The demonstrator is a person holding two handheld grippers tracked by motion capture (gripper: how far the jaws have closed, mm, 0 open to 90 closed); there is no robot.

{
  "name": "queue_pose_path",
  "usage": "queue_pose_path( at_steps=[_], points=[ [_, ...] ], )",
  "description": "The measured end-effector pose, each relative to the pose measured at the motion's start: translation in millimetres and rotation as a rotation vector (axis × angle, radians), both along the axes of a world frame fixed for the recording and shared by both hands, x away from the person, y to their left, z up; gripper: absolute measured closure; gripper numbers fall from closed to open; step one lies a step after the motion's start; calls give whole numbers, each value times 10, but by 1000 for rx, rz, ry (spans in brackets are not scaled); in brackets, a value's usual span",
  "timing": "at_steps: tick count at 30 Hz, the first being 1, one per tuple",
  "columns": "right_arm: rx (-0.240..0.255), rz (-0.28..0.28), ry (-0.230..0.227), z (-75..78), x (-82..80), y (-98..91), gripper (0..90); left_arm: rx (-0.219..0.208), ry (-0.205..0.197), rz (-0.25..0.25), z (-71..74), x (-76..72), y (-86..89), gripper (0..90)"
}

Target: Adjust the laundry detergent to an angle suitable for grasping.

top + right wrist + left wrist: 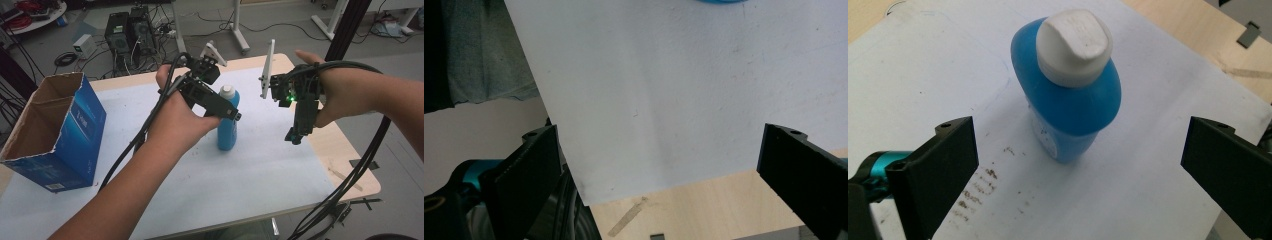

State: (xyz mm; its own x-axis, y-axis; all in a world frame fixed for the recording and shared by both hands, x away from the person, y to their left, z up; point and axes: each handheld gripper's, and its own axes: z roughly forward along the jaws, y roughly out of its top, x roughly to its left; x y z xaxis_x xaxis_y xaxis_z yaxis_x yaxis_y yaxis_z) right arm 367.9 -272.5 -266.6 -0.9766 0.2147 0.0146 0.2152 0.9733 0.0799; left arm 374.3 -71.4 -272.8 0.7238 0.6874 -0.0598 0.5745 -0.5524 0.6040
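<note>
Both wide-open grippers, left (pixel 1075 165) and right (pixel 659 170), hover near a glossy blue plastic bottle (pixel 1068 105) with a matte white cap (pixel 1075 45).

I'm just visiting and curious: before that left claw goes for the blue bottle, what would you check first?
1. Bottle upright on the table: ok.
2. Cap on: ok.
3. Left gripper open wide enough for the bottle: ok.
4. Bottle lined up between the jaws: ok, it sits in the gap ahead, not yet touched.
5. Right gripper open and apart from the bottle: ok.
6. Box open at the top: ok; what it holds: cannot tell.
</note>
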Motion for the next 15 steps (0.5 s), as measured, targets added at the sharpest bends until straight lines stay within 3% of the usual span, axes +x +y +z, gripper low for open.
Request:
queue_pose_path(
  at_steps=[5,6,7,15],
  points=[
    [-1,-14,4,-19,-4,-42,33,-8,-25,33,-66,22,-70,17],
    [2,-19,6,-28,-3,-57,33,-27,-61,57,-107,42,-115,17],
    [3,-17,6,-33,0,-62,33,-37,-64,57,-119,50,-133,17],
    [4,-21,3,-15,10,-50,33,-38,-51,77,-269,124,-249,17]
  ],
)
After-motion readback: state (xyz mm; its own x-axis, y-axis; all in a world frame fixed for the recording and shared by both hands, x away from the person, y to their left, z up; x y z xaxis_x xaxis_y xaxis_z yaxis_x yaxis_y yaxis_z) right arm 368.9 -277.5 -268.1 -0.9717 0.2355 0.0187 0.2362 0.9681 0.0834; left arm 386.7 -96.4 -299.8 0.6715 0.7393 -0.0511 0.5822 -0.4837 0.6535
